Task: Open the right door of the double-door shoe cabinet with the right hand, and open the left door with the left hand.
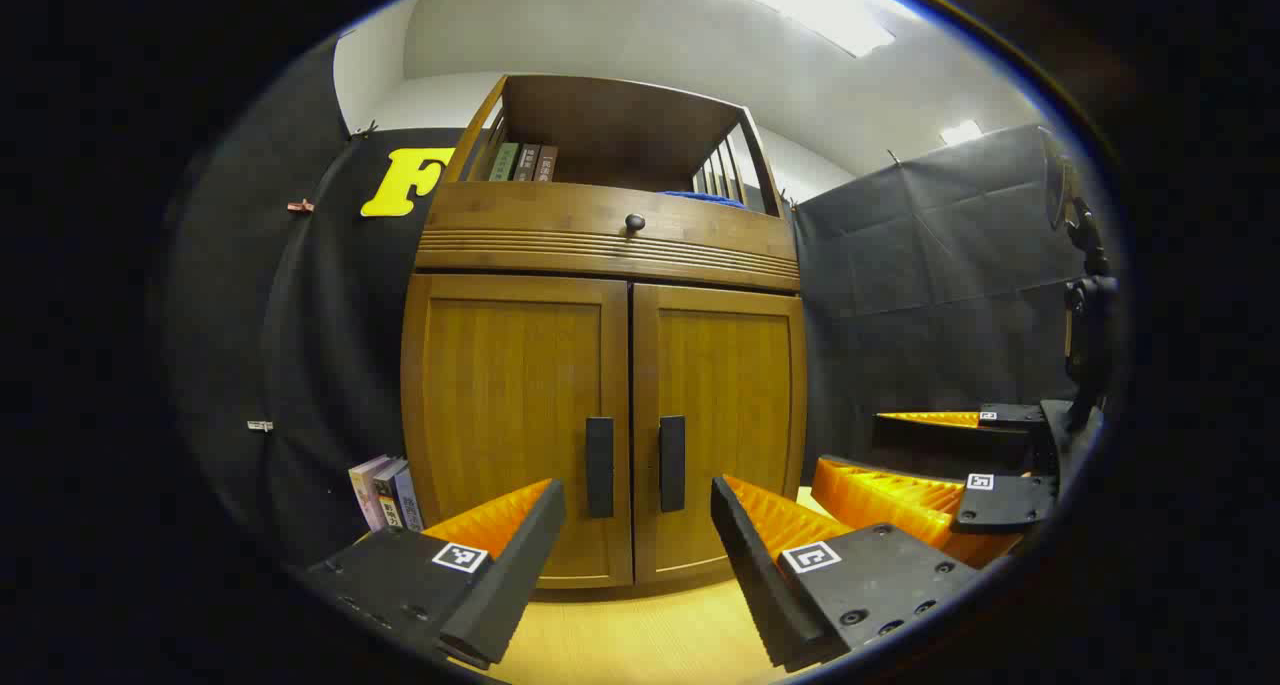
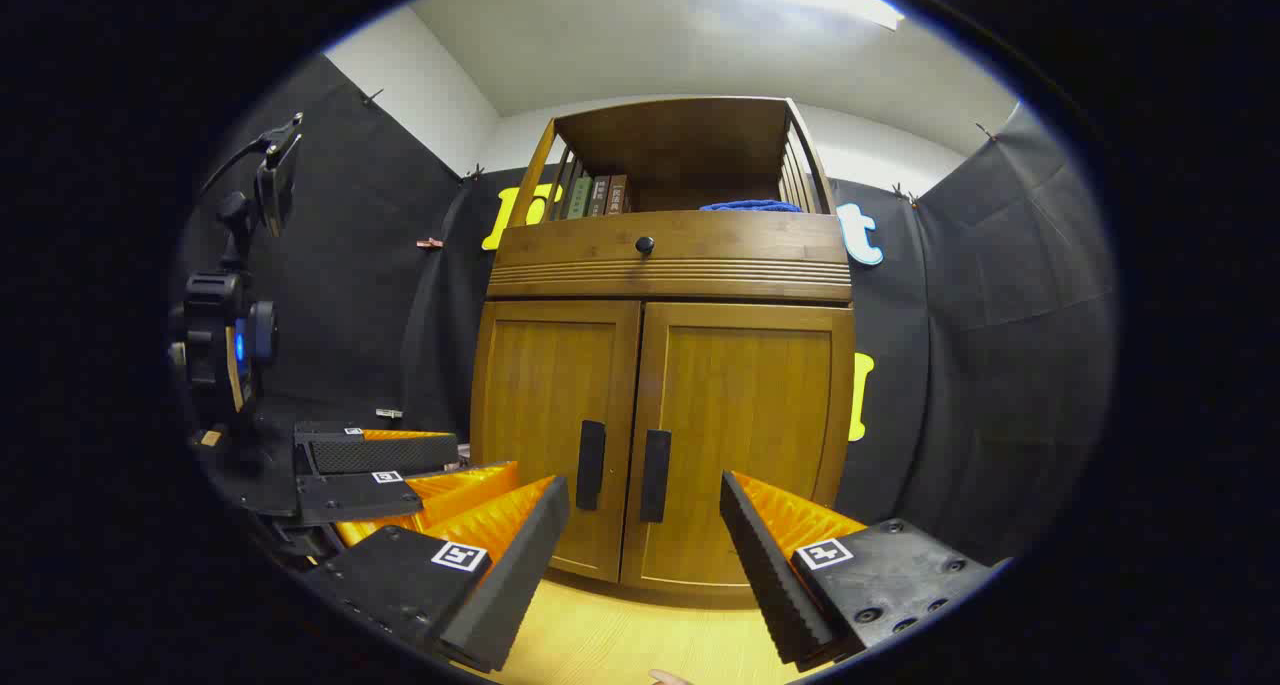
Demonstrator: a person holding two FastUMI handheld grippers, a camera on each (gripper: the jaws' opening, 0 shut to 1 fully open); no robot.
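Both grippers' fingers spread wide before shut cabinet doors — floor books in left gripper view.

No text on the book spines is legible.

the book spines on the cabinet's top shelf are too small to read. the blue cloth there lies half hidden behind the shelf's front rail. the other hand-held gripper is cut off at the left gripper view's right rim.
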